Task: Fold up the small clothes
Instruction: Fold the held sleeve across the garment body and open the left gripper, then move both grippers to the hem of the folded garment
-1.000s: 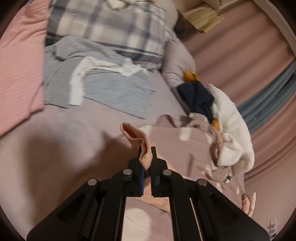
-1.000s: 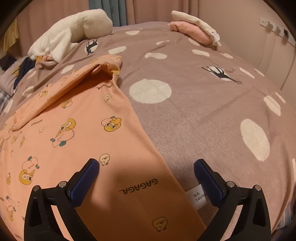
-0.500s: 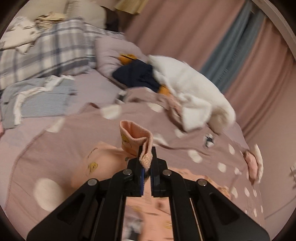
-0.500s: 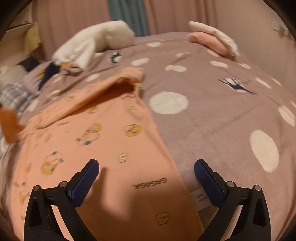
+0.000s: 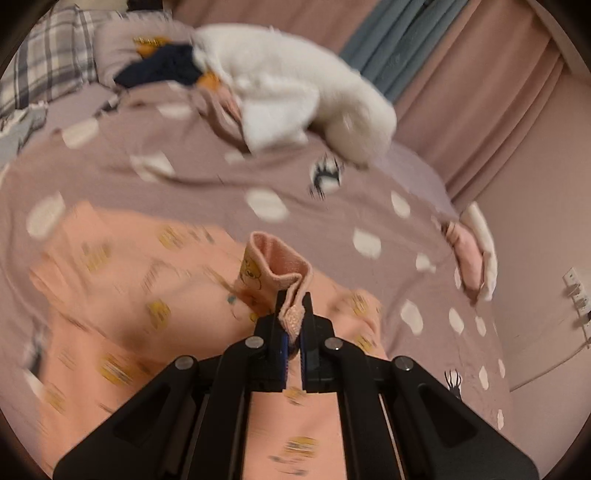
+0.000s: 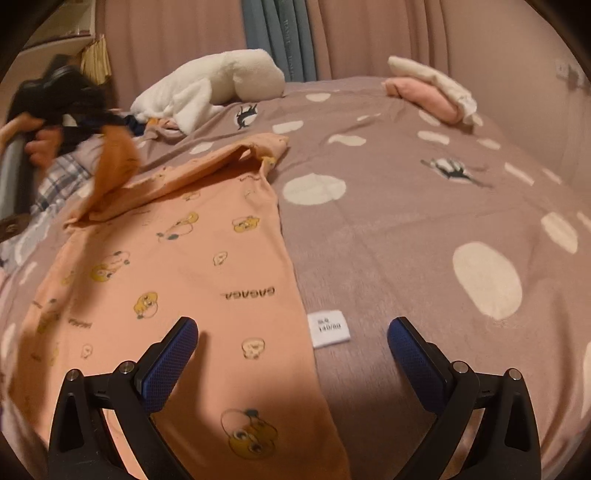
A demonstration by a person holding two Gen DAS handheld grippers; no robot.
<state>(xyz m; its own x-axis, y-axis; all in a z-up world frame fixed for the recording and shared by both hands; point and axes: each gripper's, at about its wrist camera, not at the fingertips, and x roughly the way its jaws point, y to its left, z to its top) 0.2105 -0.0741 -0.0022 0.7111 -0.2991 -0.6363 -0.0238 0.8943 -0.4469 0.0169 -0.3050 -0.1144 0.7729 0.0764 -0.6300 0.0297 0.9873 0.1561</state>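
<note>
A peach child's garment (image 6: 192, 266) printed with yellow bears lies spread on the dotted mauve blanket (image 6: 406, 206); it also shows in the left wrist view (image 5: 147, 332). My left gripper (image 5: 291, 325) is shut on the ribbed cuff (image 5: 275, 269) of one sleeve and holds it lifted above the garment. In the right wrist view the left gripper (image 6: 55, 96) shows at far left with the sleeve (image 6: 114, 162) hanging from it. My right gripper (image 6: 291, 350) is open and empty, low over the garment's right edge, near a white size label (image 6: 330, 328).
A white plush blanket (image 6: 214, 88) lies at the back of the bed. A folded pink and white pile (image 6: 432, 88) sits at the back right. A plaid pillow (image 5: 40, 70) and dark clothes (image 5: 162, 66) are at the far left. Curtains (image 6: 280, 33) hang behind.
My left gripper has carried the sleeve cuff to the right, over the garment's body. My right gripper has drawn back slightly, and the size label now shows fully.
</note>
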